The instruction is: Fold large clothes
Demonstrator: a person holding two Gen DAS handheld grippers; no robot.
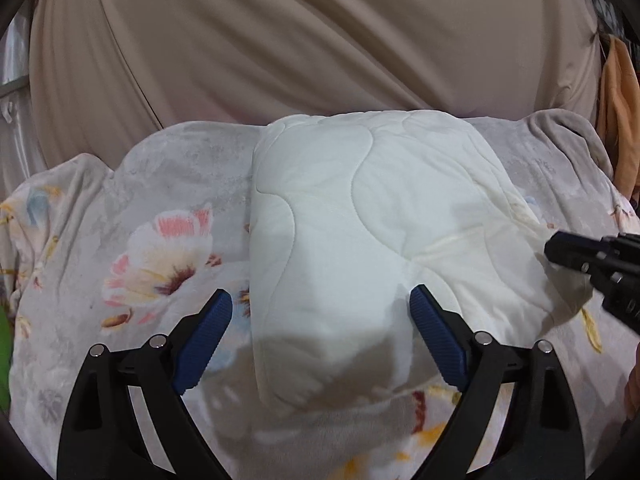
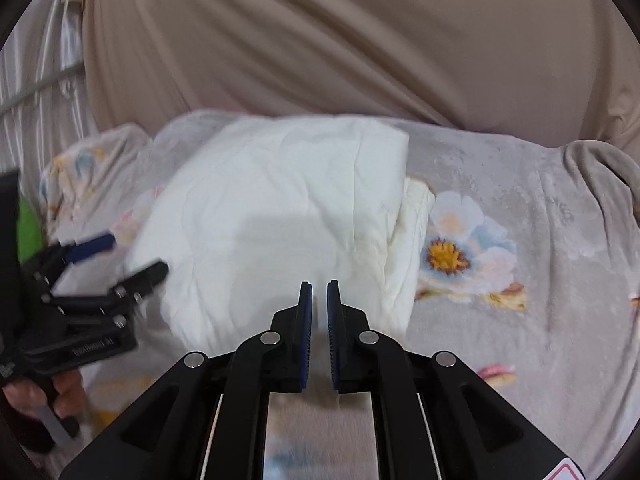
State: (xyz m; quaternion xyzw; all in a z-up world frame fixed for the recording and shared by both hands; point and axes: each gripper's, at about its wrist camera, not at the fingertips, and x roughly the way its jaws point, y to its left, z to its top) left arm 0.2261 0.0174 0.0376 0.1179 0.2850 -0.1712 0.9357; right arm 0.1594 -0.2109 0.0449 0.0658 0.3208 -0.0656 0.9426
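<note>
a beige curtain (image 1: pixel 304 40) hangs in folds across the whole back of both views. below it a grey floral blanket (image 1: pixel 160 216) covers the surface, bunched into soft humps along its far edge. on the middle of that blanket lies the white quilted garment (image 1: pixel 360 208), folded into a thick block with wavy stitched seams on top; in the right wrist view its stacked layers show along the right-hand side (image 2: pixel 408 240). the left gripper (image 1: pixel 320 312) has its jaws spread wide, one blue ribbed pad on either side of the near end of the white block, and whether the pads touch the cloth cannot be told. the right gripper (image 2: pixel 319 300) has its blue pads drawn almost together with only a thin slit between them; in the left wrist view its black tip (image 1: pixel 560 250) meets the stretched right corner of the garment, and whether cloth is pinched there cannot be told. an orange cloth (image 1: pixel 618 120) hangs at the far right edge.
</note>
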